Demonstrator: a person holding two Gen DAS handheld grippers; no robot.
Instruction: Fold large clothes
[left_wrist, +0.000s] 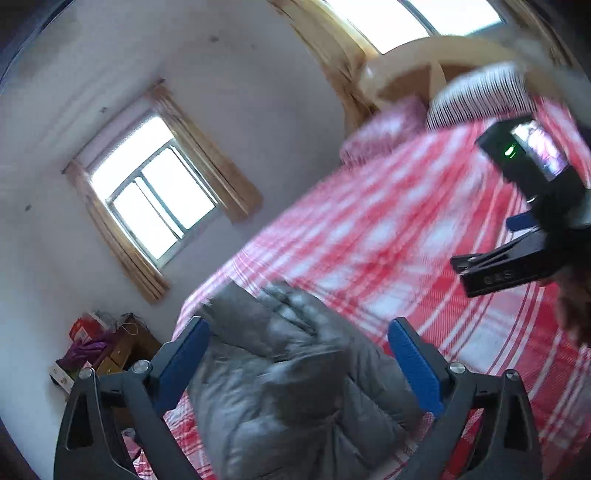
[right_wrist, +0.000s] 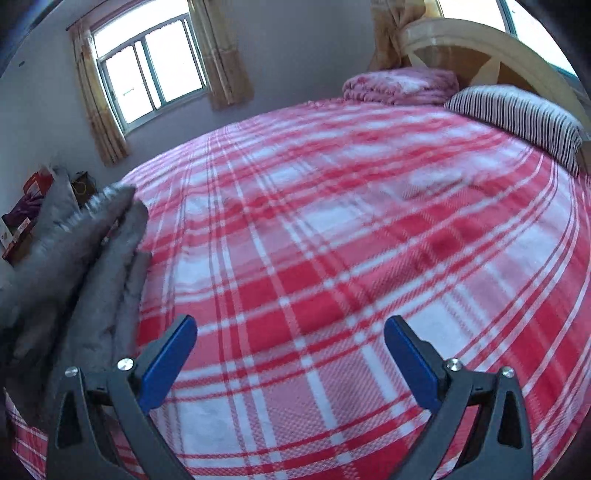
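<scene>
Left wrist view shows the left hand-held gripper (left_wrist: 297, 354) spread wide and holding nothing, hovering over a grey padded jacket (left_wrist: 288, 376) bunched at the edge of the bed (left_wrist: 388, 229). The jacket fills the frame from the centre down to 6 o'clock, partly blurred, so which part is sleeve, collar or hem cannot be told. At 3 o'clock the right hand-held gripper (left_wrist: 458, 267) shows side-on, its fingers looking close together from this angle.

Right wrist view settles it: the right hand-held gripper (right_wrist: 290, 347) is wide open and empty above bare plaid bedcover, with the jacket (right_wrist: 85, 266) lying in loose ridges at 9 o'clock, well apart from its fingers. A pillow (right_wrist: 517, 118) and a folded pink blanket (right_wrist: 399, 86) sit at the far end, near 1 o'clock.

Judging by this, the step in hand is the first grasp, with folding not yet begun. To do it well, each gripper should probably find a distinct edge, such as a shoulder or hem corner, and pinch a single layer, not a thick wad. Puffy fabric tends to slip and spring back. Dragging the jacket toward the open middle of the bed would give room to lay it flat.
</scene>
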